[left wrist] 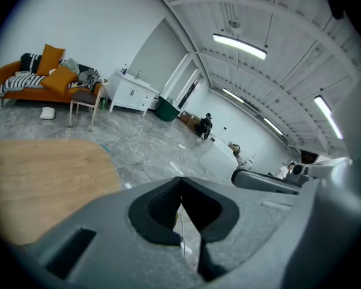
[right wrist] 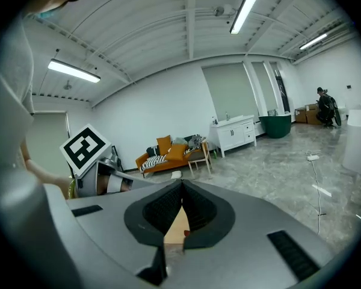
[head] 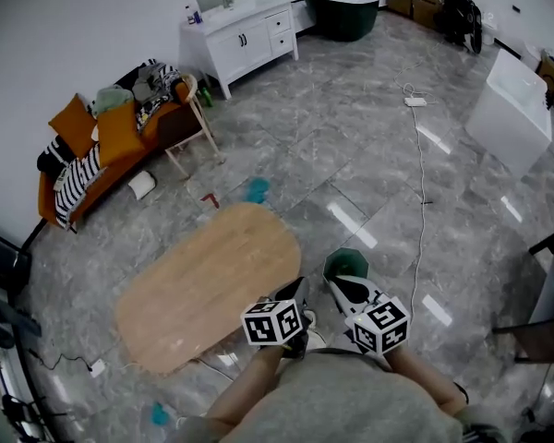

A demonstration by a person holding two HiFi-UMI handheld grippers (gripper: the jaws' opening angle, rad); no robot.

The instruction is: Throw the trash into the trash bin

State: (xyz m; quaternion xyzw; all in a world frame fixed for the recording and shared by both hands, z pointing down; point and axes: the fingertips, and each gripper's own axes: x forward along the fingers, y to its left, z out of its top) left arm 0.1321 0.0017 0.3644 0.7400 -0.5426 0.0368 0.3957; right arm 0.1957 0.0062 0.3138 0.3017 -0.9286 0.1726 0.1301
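left gripper (left wrist: pixel 180 184) clenched, empty | right gripper (right wrist: pixel 182 188) clenched, empty | dark green round trash bin (head: pixel 343 261) just beyond right gripper | oval light-wood table (head: pixel 203 289) beside

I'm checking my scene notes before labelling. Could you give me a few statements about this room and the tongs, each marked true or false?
1. A green bin stands on the floor close to the wooden table. True.
2. The sofa is blue. False: it is orange.
3. The left tongs and the right tongs are both closed. True.
4. The teal item lies on the table. False: it lies on the floor beyond the table.
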